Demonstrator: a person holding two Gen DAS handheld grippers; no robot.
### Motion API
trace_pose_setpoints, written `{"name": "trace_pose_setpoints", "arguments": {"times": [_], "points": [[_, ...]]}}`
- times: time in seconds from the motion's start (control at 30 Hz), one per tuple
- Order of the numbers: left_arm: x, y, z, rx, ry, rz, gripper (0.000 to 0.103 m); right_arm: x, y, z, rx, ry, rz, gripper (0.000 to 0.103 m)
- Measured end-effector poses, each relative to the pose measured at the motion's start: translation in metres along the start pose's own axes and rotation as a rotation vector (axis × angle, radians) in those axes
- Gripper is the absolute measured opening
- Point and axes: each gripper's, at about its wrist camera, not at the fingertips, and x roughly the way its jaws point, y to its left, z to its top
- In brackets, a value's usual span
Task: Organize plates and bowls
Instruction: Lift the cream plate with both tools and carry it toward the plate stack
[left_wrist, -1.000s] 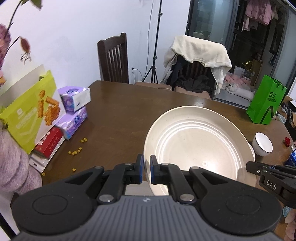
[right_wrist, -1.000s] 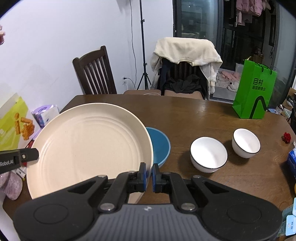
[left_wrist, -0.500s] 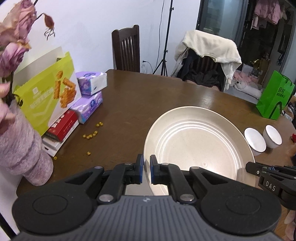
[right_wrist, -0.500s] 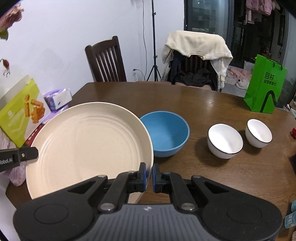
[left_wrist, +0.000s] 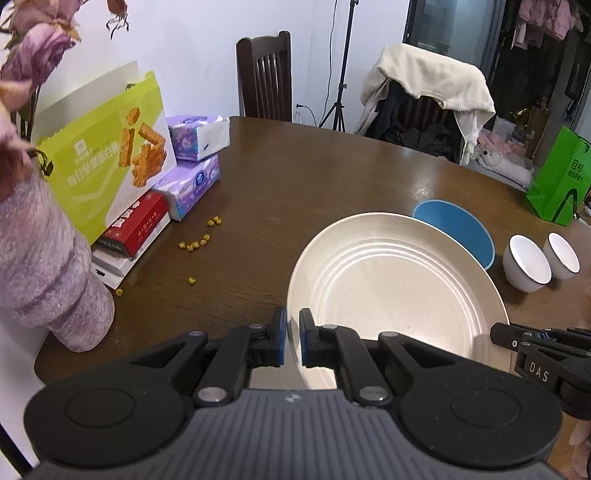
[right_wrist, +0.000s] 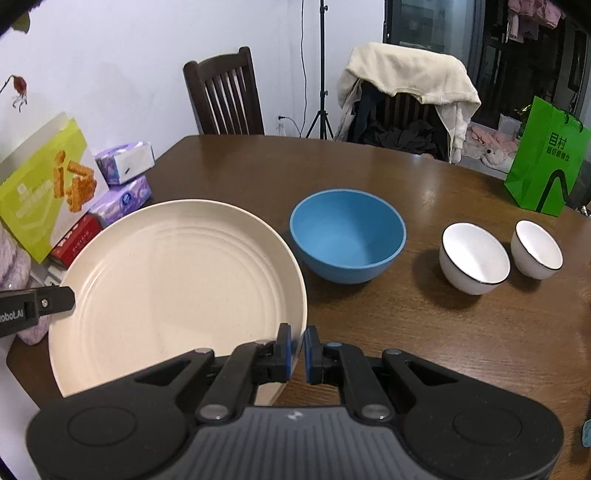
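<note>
Now, what changed: the cream plate (right_wrist: 173, 280) came lower and nearer the wooden surface (right_wrist: 424, 332); the blue bowl (right_wrist: 347, 236) shows from behind it
Left tongs (left_wrist: 291, 338): clenched on the plate's left rim
Right tongs (right_wrist: 298, 349): clenched on its right rim
Plate: held up, tilted, just beside the blue bowl
White bowls (right_wrist: 474, 258): further right
Meaning: I think it is about to be set down

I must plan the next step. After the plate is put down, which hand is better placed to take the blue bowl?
Probably the right gripper: it clamps the plate's rim on the side next to the blue bowl; the left gripper holds the far rim.
</note>
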Motion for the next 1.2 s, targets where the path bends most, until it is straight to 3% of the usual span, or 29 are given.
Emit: {"name": "trace_pose_setpoints", "arguments": {"times": [1.2], "points": [[0.068, 0.02, -0.049, 0.002, 0.123, 0.065, 0.008, 0.073, 0.024, -0.035, -0.097, 0.131, -0.008, 0.008]]}}
